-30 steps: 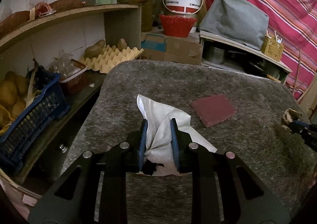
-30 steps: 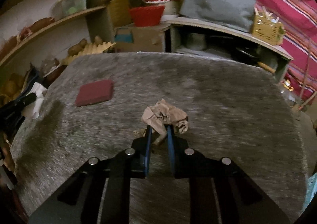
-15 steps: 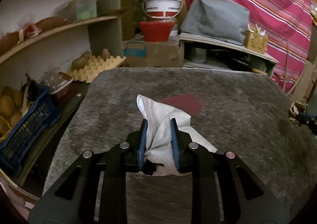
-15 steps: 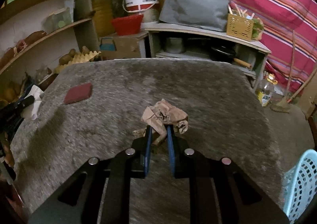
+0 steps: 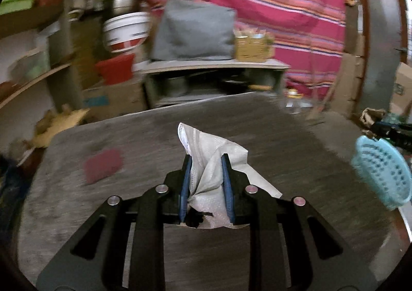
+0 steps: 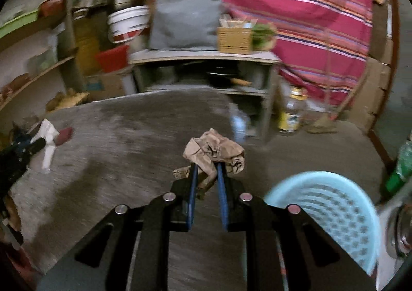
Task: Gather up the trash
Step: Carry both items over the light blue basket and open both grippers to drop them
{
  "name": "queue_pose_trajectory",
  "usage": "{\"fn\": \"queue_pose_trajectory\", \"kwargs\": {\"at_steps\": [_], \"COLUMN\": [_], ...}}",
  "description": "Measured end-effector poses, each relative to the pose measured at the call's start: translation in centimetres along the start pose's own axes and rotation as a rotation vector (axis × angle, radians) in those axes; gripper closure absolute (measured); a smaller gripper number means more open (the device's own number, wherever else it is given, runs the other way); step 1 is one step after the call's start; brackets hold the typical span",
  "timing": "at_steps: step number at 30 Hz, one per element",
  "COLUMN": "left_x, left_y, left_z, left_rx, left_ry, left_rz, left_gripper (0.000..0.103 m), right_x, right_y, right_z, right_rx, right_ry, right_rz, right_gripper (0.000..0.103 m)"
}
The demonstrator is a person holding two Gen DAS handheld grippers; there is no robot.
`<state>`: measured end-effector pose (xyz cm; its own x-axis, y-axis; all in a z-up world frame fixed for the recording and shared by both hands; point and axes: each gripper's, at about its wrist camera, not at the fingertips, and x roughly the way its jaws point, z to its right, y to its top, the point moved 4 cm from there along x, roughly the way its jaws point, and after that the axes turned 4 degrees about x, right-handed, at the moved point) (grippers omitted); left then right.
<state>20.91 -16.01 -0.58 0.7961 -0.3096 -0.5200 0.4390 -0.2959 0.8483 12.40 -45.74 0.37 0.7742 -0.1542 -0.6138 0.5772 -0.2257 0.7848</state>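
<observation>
Dim cluttered storeroom: curved wooden shelves point(image 6: 38, 75) left, striped pink curtain point(image 5: 283, 8) behind grey cabinet point(image 6: 203, 69).

A crumpled white face mask point(image 5: 208, 162) is pinched upright above the grey table — a wad of brown paper point(image 6: 213, 152) is likewise clamped, just beside the pale blue perforated basket point(image 6: 332, 211).

Open basket point(image 6: 332, 211) mouth — bare grey tabletop point(image 6: 134, 141)

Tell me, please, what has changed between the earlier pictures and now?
Both tools swung rightward toward the blue basket, now close beside the right tool. Nothing was grasped or released: the left tool still clamps the white mask, the right the crumpled brown paper.
</observation>
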Motion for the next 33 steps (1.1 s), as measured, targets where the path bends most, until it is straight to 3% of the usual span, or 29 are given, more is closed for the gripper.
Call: {"fn": "queue_pose_trajectory", "kwargs": {"at_steps": [7,14,19,25,30,32,33], "left_x": [1.5,2.5,3.9,4.6,5.5,5.8,5.8], "left_y": [2.4,2.9,2.6,2.5,2.8,2.7,2.7], "left_z": [11.9,23.1,29.0,33.1,33.3,33.1,32.9], "left_rx": [0.058,0.122,0.163,0.229,0.241,0.241,0.24], "left_ry": [-0.166,-0.326,-0.399,-0.437,-0.444,-0.437,-0.432], "left_rz": [0.026,0.01,-0.024,-0.044,-0.064,-0.069,-0.069], "left_gripper": [0.081,0.081,0.081,0.077,0.071,0.064,0.053], "right_x": [-3.4,-3.9,-4.0,-3.9,-3.5,-3.2,-2.9], "right_y": [-1.0,-2.8,-3.6,-4.2,-4.2,-4.2,-4.3], "right_z": [10.2,14.9,16.8,17.1,16.9,16.6,16.4], "right_rx": [0.093,0.134,0.174,0.186,0.196,0.193,0.192], "right_ry": [-0.115,-0.165,-0.167,-0.156,-0.14,-0.135,-0.134], "right_rz": [0.029,0.006,-0.002,-0.009,-0.014,-0.02,-0.025], "right_gripper": [0.087,0.087,0.087,0.087,0.087,0.087,0.087]}}
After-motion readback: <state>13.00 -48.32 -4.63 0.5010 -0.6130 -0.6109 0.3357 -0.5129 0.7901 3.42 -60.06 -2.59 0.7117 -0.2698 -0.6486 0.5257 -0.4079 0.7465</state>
